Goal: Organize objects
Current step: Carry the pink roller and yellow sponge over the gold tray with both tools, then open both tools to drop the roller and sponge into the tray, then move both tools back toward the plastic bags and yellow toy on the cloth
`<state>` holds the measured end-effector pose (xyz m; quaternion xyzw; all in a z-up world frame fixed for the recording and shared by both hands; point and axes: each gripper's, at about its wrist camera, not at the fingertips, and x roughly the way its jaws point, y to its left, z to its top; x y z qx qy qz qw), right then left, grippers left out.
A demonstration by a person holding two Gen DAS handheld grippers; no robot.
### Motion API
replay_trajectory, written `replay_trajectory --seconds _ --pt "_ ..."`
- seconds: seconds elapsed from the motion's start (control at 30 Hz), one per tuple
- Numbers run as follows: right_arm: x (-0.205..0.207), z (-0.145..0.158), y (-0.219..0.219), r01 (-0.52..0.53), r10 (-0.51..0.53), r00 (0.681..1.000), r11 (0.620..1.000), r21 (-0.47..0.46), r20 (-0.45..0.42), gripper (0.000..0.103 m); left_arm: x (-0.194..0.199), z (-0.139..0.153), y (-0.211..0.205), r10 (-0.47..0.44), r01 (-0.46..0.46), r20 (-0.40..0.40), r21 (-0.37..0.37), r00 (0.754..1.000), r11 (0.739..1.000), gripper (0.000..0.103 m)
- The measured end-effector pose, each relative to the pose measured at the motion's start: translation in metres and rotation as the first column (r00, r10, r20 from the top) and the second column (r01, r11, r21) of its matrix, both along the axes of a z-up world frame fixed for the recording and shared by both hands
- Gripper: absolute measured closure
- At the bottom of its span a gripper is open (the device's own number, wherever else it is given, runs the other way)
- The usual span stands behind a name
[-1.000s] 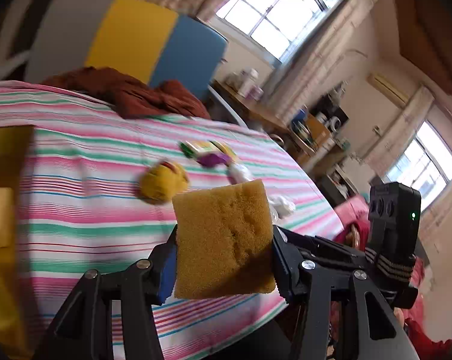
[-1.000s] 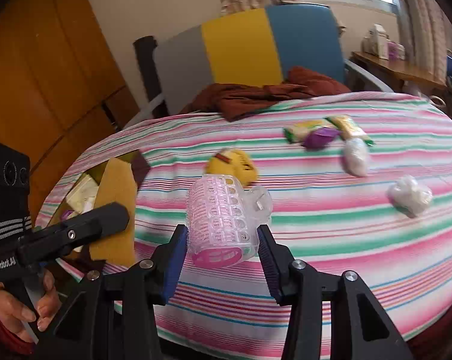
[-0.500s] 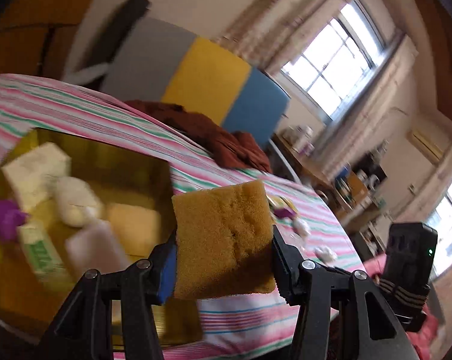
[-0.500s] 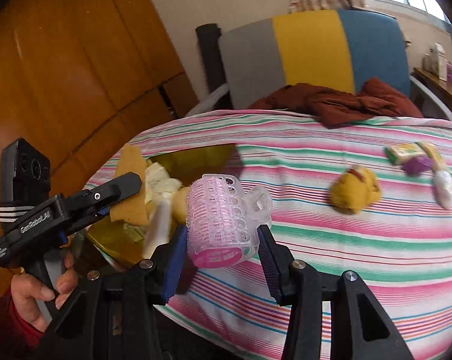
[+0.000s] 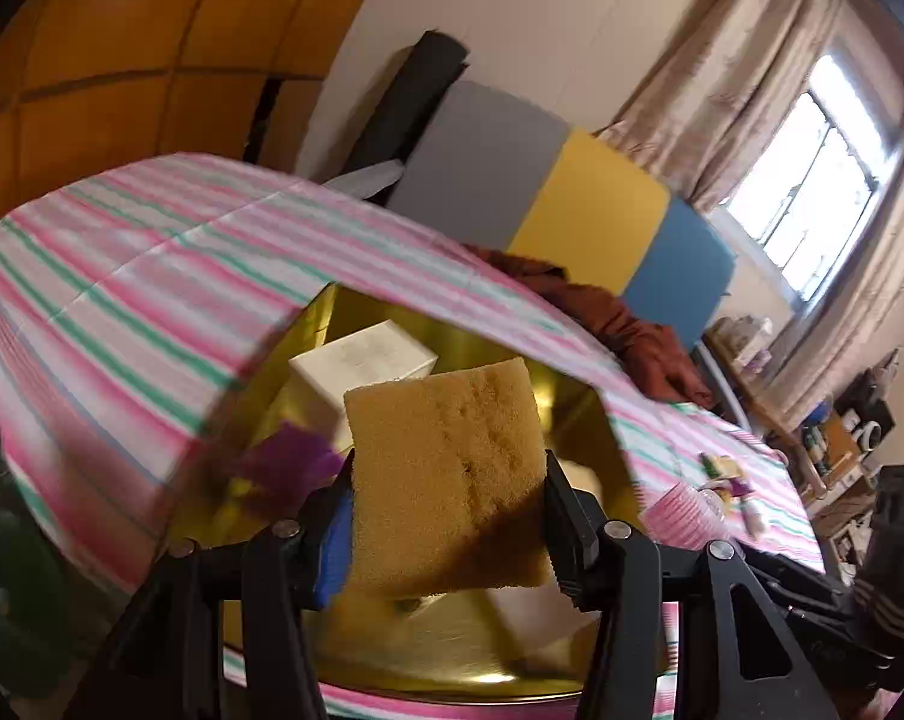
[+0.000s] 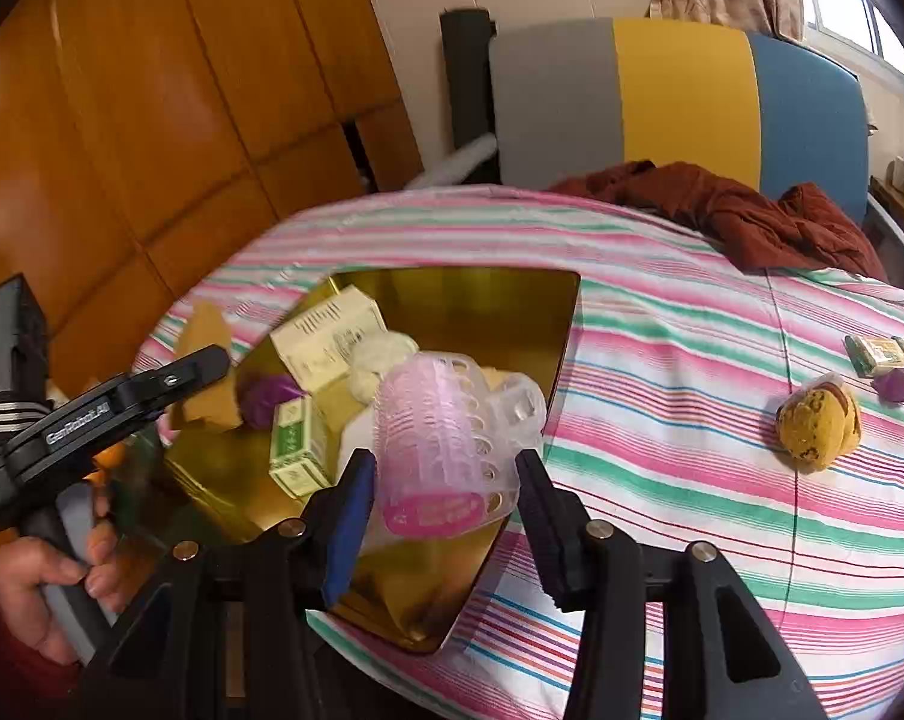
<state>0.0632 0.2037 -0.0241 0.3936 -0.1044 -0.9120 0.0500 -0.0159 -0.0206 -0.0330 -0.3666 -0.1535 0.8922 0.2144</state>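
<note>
My left gripper (image 5: 446,516) is shut on a yellow-brown sponge (image 5: 446,474) and holds it above the gold tray (image 5: 463,342). It also shows in the right wrist view (image 6: 206,372), at the tray's left side. My right gripper (image 6: 446,498) is shut on a pink hair roller (image 6: 440,450) over the gold tray's (image 6: 481,306) near right part. The tray holds a white box (image 5: 362,360), a green and white box (image 6: 296,444), a purple object (image 6: 269,396) and a cream ball (image 6: 380,354).
The striped tablecloth (image 6: 661,372) carries a yellow plush toy (image 6: 817,420), small packets (image 6: 877,354) and a purple piece (image 6: 901,384) at the right. A brown-red cloth (image 6: 721,210) lies at the back before a grey, yellow and blue chair (image 6: 679,96). Wooden panels (image 6: 122,120) stand to the left.
Both grippers have swung left from the table's middle to over the gold tray, each still holding its object. The tray's contents have come into view.
</note>
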Motion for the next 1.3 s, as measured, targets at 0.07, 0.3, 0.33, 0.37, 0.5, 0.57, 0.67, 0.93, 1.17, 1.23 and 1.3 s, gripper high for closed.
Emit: replay_trajectory --seconds 0.07,0.3,0.33,0.37,0.5,0.57,0.67,0.93,1.17,1.23,1.3 --pt "-0.004 -0.002 -0.004 0.006 -0.006 1.000 1.000 0.004 0.003 0.053 -0.003 -0.010 -0.003 0.018 -0.018 0.028 -0.016 0.999 1.000 0.049" --pt "0.009 0.005 -0.007 -0.004 0.002 0.999 0.999 -0.037 -0.053 0.051 -0.006 -0.025 -0.006 0.038 -0.034 0.079 -0.049 0.996 0.998 0.049" --pt "0.011 0.005 -0.005 -0.001 -0.002 0.998 0.999 -0.052 -0.055 0.051 -0.006 -0.025 -0.005 0.037 -0.033 0.082 -0.052 0.996 0.998 0.049" --pt "0.011 0.006 -0.004 0.002 -0.005 0.999 0.998 -0.059 -0.054 0.051 -0.007 -0.026 -0.004 0.037 -0.033 0.084 -0.057 0.996 0.998 0.049" --pt "0.016 0.006 0.000 0.019 -0.023 0.998 0.996 -0.083 -0.055 0.051 -0.007 -0.028 -0.005 0.052 -0.044 0.101 -0.078 0.994 0.996 0.048" --pt "0.017 0.006 0.003 0.021 -0.026 0.998 0.995 -0.093 -0.052 0.051 -0.007 -0.028 -0.005 0.061 -0.052 0.104 -0.093 0.993 0.994 0.047" --pt "0.019 0.005 0.004 0.020 -0.025 0.998 0.995 -0.095 -0.053 0.051 -0.007 -0.028 -0.006 0.082 -0.071 0.115 -0.096 0.990 0.993 0.034" --pt "0.023 0.003 0.014 0.045 -0.052 0.997 0.992 -0.119 -0.052 0.051 0.002 -0.009 -0.029 0.216 -0.217 0.086 0.001 0.973 0.976 0.005" --pt "0.027 0.000 0.027 0.083 -0.091 0.995 0.988 -0.131 -0.049 0.051 0.013 0.006 -0.023 0.261 -0.260 0.022 -0.023 0.965 0.965 0.000" --pt "0.028 0.000 0.029 0.090 -0.097 0.994 0.987 -0.131 -0.050 0.051 0.017 0.011 -0.013 0.238 -0.238 -0.015 -0.053 0.971 0.970 0.000" --pt "0.030 0.000 0.032 0.098 -0.105 0.993 0.987 -0.131 -0.055 0.051 0.021 0.014 -0.004 0.216 -0.219 -0.050 -0.076 0.975 0.973 0.000"
